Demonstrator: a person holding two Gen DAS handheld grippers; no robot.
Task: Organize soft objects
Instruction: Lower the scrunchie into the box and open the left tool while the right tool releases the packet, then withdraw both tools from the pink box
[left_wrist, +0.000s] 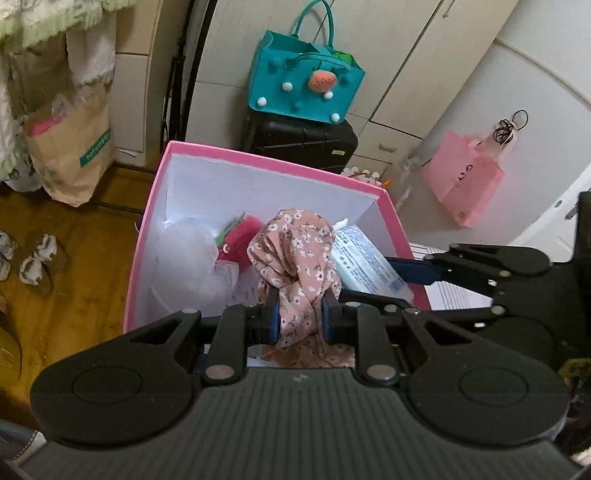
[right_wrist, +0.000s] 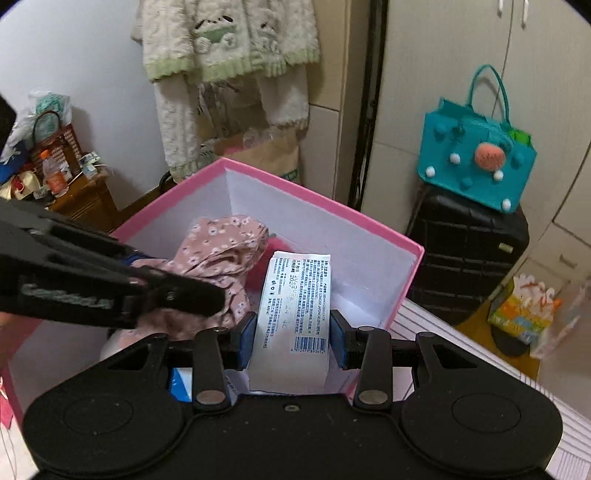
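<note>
Both tools pinch cargo over 1 pink box (left_wrist: 236, 155): left tool (left_wrist: 300, 317) clamps 1 floral cloth (left_wrist: 291, 258); right tool (right_wrist: 292, 334) grips 1 white printed pack (right_wrist: 291, 314). Inside lies 1 red plush (left_wrist: 240, 236).

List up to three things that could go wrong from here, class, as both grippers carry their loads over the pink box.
1. The floral cloth is pinched in only one spot by the left gripper; its loose folds might snag the pink box rim.
2. The white packet in the right gripper could slip, held low.
3. The grippers sit close together and may collide.
</note>
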